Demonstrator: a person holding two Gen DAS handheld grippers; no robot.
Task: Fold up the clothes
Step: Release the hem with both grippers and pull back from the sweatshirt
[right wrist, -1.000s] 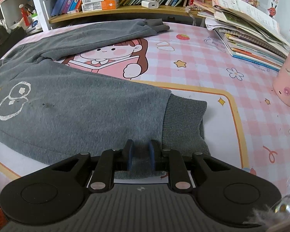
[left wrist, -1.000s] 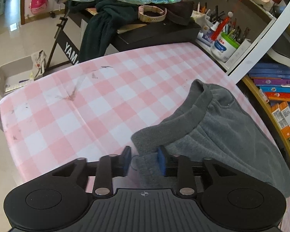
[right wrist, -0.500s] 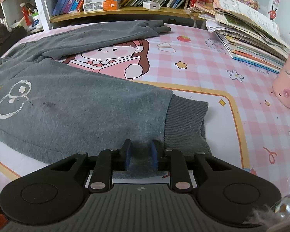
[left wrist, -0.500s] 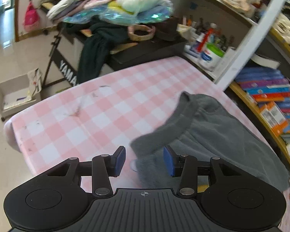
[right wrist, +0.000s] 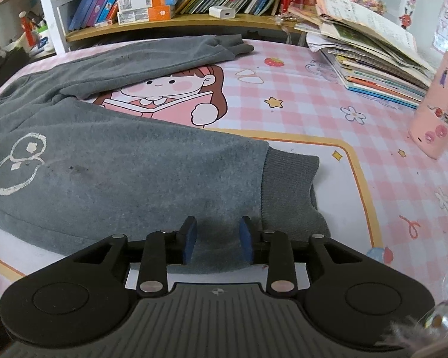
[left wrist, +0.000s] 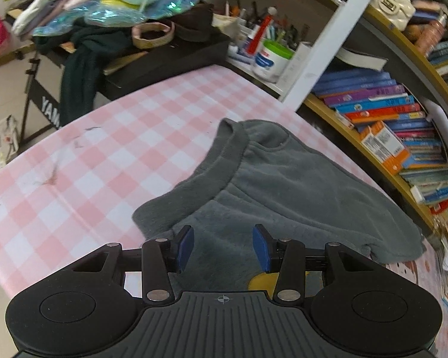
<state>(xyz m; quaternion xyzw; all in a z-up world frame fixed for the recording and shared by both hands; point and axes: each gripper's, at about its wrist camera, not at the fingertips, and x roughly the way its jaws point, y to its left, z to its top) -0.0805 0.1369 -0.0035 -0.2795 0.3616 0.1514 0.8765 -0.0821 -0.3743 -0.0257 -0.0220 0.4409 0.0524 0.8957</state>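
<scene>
Both grippers have just been opening: the left gripper [left wrist: 222, 247] and right gripper [right wrist: 216, 240] stand part-open, fingers straddling the grey fleece trousers [right wrist: 128, 167] without pinching. The trousers lie released on the pink checked bench [left wrist: 83, 176], so this fold looks placed.

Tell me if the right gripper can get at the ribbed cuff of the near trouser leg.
Probably yes. The right gripper has just been opening, with grey cloth between its pads, and the ribbed cuff lies flat just beside it with nothing on it.
</scene>
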